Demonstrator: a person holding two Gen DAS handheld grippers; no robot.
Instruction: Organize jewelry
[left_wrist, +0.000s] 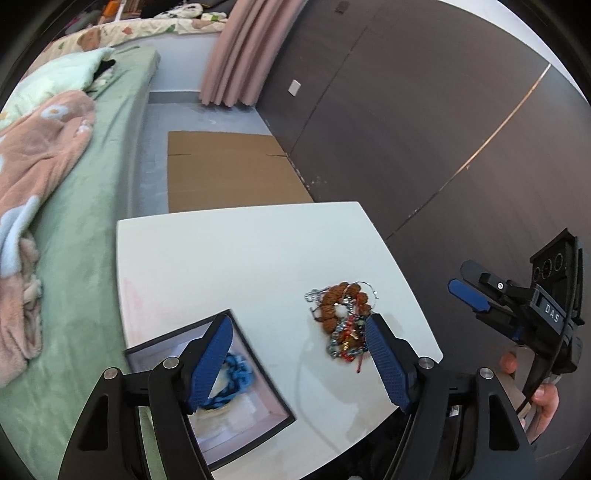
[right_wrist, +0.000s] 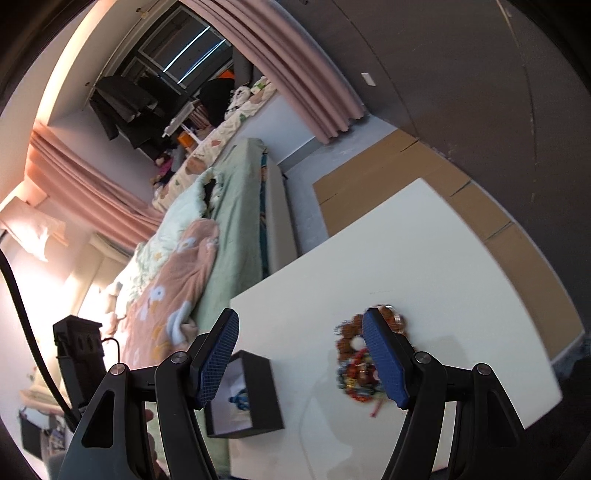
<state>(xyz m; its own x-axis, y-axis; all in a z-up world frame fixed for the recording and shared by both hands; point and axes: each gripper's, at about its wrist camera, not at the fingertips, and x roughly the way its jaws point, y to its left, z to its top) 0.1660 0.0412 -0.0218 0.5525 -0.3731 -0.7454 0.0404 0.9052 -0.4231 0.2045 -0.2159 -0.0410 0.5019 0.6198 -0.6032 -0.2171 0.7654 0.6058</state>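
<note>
Brown-beaded jewelry pile (left_wrist: 345, 321) just beside left gripper (left_wrist: 295, 365).

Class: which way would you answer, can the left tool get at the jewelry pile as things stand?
Probably yes. The left tool is open, holds nothing, and the jewelry pile lies uncovered on the table just ahead; nothing stands between them.

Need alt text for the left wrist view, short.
Open left hand-held gripper hovers over a white table, between a black box holding a blue bracelet and a tangled jewelry pile. The right hand-held gripper is at the right edge.
</note>
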